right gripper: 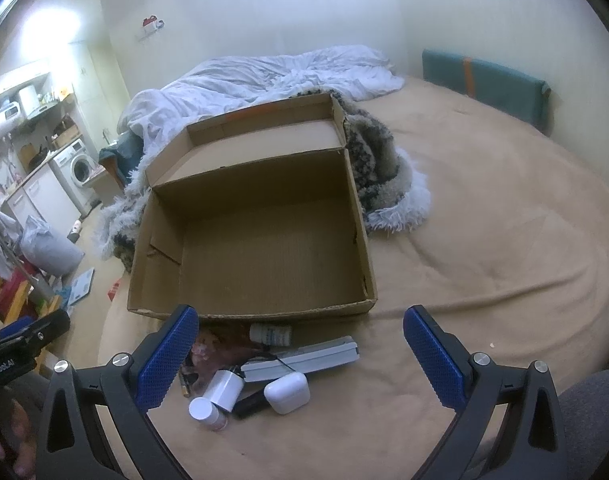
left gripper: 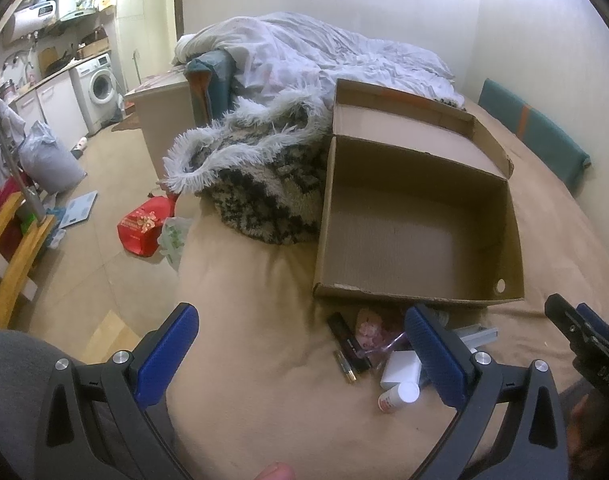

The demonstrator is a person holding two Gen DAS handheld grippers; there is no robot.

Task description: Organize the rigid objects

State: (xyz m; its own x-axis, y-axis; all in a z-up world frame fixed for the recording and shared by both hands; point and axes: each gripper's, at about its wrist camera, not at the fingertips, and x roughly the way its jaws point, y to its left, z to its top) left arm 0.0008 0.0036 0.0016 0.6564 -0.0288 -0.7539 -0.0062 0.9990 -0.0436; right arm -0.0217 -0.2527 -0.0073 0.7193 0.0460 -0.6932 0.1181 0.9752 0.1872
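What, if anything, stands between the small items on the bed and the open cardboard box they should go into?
Only the box's own near wall. The cardboard box is open-topped and looks empty; the earbud case and white bottle lie just in front of it. Both grippers hang open above the pile.

1 open cardboard box (right gripper: 260,248) sits on the bed (right gripper: 484,248), empty. Just in front of the box lie 2 small white-capped bottles (right gripper: 203,409), 1 white earbud case (right gripper: 286,392), 1 white charger plug (right gripper: 224,390), 1 long grey-white bar (right gripper: 304,358), 1 pink packet (left gripper: 370,330), and perhaps 2 dark cosmetic tubes (left gripper: 346,342). Behind the box: 1 fuzzy patterned blanket (left gripper: 260,184), 1 white duvet (left gripper: 344,56).
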